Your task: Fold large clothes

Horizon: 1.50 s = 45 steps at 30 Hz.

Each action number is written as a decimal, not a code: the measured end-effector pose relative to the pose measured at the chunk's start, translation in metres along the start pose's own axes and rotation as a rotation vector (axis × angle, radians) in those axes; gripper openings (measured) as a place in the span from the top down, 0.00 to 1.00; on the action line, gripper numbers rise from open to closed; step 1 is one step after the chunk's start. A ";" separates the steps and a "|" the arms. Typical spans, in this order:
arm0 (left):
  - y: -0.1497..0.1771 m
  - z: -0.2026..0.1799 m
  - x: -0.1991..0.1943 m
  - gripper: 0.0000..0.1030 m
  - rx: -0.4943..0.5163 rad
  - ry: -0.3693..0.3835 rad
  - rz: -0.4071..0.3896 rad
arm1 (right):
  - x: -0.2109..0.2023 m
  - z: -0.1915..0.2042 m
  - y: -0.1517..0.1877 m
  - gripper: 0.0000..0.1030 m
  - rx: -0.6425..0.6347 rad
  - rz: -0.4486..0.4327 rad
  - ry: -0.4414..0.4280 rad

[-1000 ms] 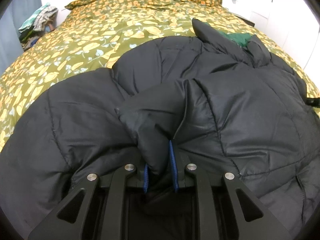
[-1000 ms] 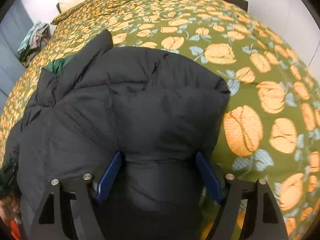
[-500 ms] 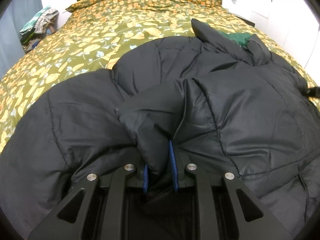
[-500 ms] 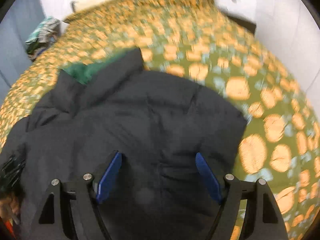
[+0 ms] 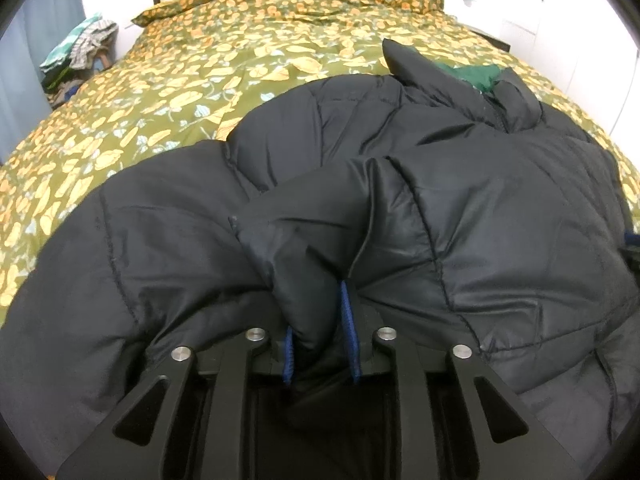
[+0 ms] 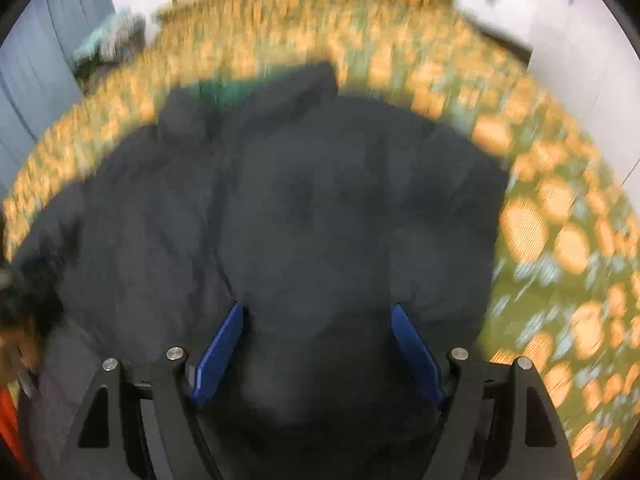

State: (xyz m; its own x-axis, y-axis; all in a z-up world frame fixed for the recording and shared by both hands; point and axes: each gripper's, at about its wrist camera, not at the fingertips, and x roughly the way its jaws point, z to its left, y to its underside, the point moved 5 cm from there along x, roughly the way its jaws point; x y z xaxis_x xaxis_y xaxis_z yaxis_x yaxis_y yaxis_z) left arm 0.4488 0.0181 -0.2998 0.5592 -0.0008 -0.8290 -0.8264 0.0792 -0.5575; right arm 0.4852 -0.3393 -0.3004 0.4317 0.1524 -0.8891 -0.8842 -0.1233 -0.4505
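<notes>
Pinching a puffy fold of the black jacket [image 5: 460, 216] at the bottom centre of its view, the left gripper [image 5: 320, 336] has its blue fingers [image 5: 347, 320] closed tight on the fabric. The right gripper [image 6: 316, 344], at the bottom of its blurred view, has its fingers [image 6: 218, 350] spread wide with jacket bulk between them, gripping nothing. Spread across the middle of both views, the jacket lies on the bed [image 5: 192, 80], its collar and green lining [image 5: 472, 74] toward the upper right in the left view. Judging by this, a side fold is in hand; next, the right gripper should take a hem or edge. Clothes [image 5: 76, 56] sit heaped at far upper left.
</notes>
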 end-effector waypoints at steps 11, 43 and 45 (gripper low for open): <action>0.037 0.042 -0.118 0.22 0.008 0.068 -0.021 | -0.105 0.043 0.052 0.15 -0.026 -0.173 -0.040; 0.178 0.383 -0.127 0.84 -0.606 -0.247 0.124 | -0.170 0.128 0.215 0.15 0.023 -0.178 -0.189; 0.171 0.383 -0.136 0.91 -0.599 -0.250 0.114 | -0.169 0.127 0.218 0.15 0.025 -0.181 -0.183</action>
State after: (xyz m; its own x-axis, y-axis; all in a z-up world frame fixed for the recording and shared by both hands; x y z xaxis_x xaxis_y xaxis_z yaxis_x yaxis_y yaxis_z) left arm 0.2564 0.4133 -0.2660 0.4047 0.2122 -0.8895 -0.7348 -0.5036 -0.4544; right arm 0.1965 -0.2671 -0.2380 0.5458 0.3445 -0.7638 -0.8007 -0.0539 -0.5966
